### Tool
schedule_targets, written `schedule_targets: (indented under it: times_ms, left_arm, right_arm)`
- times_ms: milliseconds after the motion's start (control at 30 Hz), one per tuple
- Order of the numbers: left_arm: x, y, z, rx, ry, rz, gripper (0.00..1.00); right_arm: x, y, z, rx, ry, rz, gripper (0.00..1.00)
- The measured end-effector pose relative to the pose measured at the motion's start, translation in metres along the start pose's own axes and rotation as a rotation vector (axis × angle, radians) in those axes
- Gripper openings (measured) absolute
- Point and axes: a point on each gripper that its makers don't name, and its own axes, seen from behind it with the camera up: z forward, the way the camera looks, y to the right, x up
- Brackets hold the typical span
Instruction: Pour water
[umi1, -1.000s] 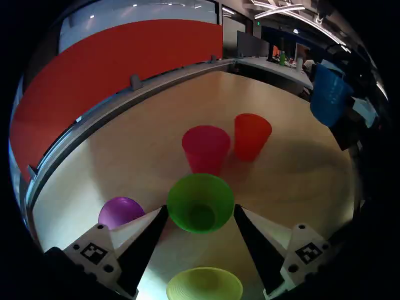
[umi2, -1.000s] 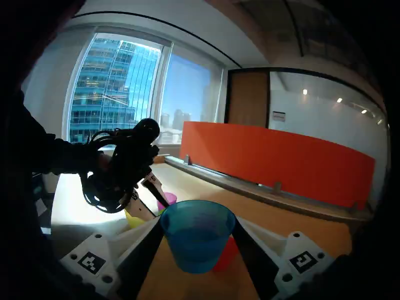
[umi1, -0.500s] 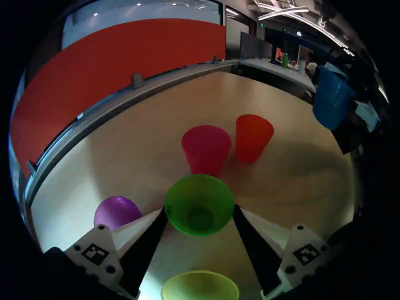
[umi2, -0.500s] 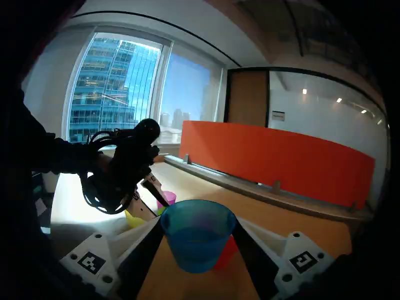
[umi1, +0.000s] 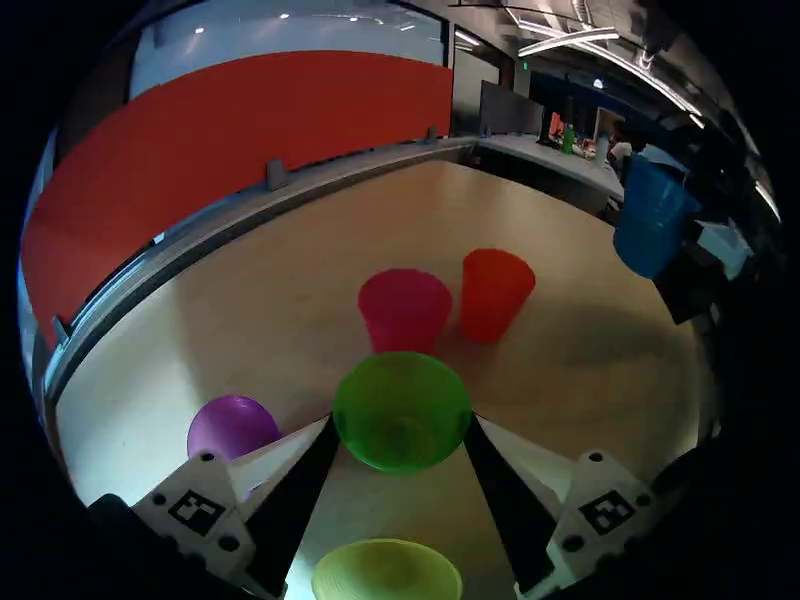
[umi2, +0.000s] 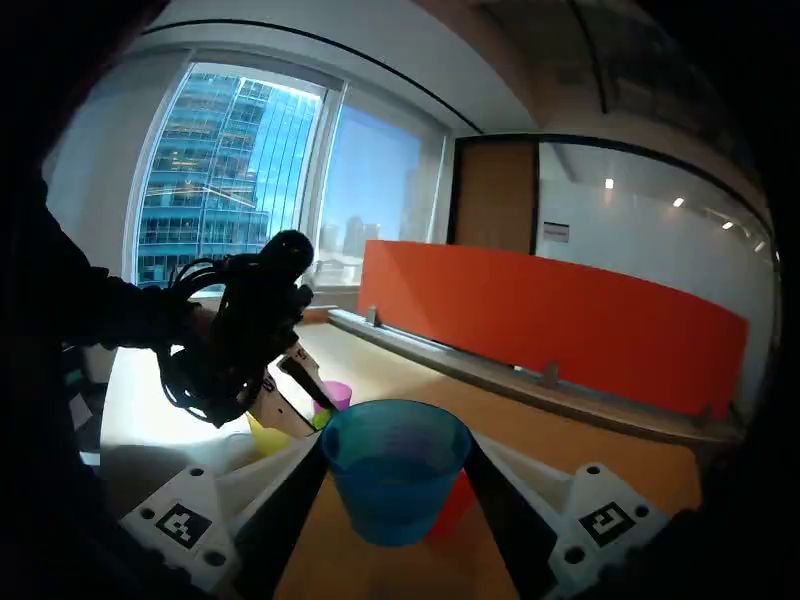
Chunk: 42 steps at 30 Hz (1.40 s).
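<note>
**Blue cup held aloft in the right gripper, ready to tip**

Blue cup (umi2: 395, 470) sits between the fingers of the right gripper (umi2: 395, 440), which clasp its wall from both sides just under the rim. It hangs well above the desk (umi1: 300, 290). In the left gripper view it (umi1: 650, 225) shows near 3 o'clock, upright and apart from everything else.

It is a smooth, tapered, translucent plastic tumbler, wider at the mouth. A darker band low inside looks like water (umi2: 393, 478), though the level is hard to read.

Judging by its look, it is thin-walled and light, and the liquid adds most of the weight. A hard squeeze would likely buckle the wall. The glossy surface could slip, so the taper is best used by holding high on the wall, where the cup wedges downward into the fingers.

The left gripper (umi1: 398, 422) is closed on a green cup (umi1: 402, 410), which looks empty. Around it stand a magenta cup (umi1: 405, 308) at 12 o'clock, a red cup (umi1: 495, 293) at 1, a purple cup (umi1: 232, 428) at 9 and a yellow-green cup (umi1: 385, 580) at 6.
</note>
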Motion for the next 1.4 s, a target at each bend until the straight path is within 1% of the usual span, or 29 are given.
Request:
schedule_targets:
  times_ms: [100,267,500,800,1000,1167,1267,1400]
  left_arm:
    - [0.009,0.003,-0.008,-0.008,0.034,-0.008,0.87]
    - [0.023,0.008,-0.027,-0.013,0.097,-0.014,0.87]
    - [0.044,0.013,-0.061,-0.003,0.212,-0.021,0.87]
    - [0.058,0.016,-0.104,0.025,0.331,-0.015,0.87]
    - [0.068,0.022,-0.133,0.031,0.407,-0.027,0.87]
    - [0.074,0.024,-0.152,0.038,0.459,-0.038,0.87]
    - [0.078,0.025,-0.163,0.042,0.492,-0.053,0.87]
    - [0.083,0.029,-0.177,0.031,0.533,-0.074,0.87]
  right_arm:
    - [0.003,-0.002,-0.001,0.001,0.004,-0.003,0.92]
    - [0.011,-0.008,-0.003,0.001,0.009,-0.014,0.93]
    - [0.022,-0.018,-0.004,0.004,0.017,-0.021,0.92]
    - [0.038,-0.031,-0.004,0.012,0.037,-0.017,0.92]
    - [0.048,-0.042,-0.005,0.023,0.050,-0.011,0.92]
    - [0.054,-0.050,-0.005,0.031,0.059,-0.004,0.93]
    - [0.058,-0.054,-0.004,0.036,0.065,-0.002,0.92]
    - [0.061,-0.060,-0.004,0.047,0.072,0.009,0.92]
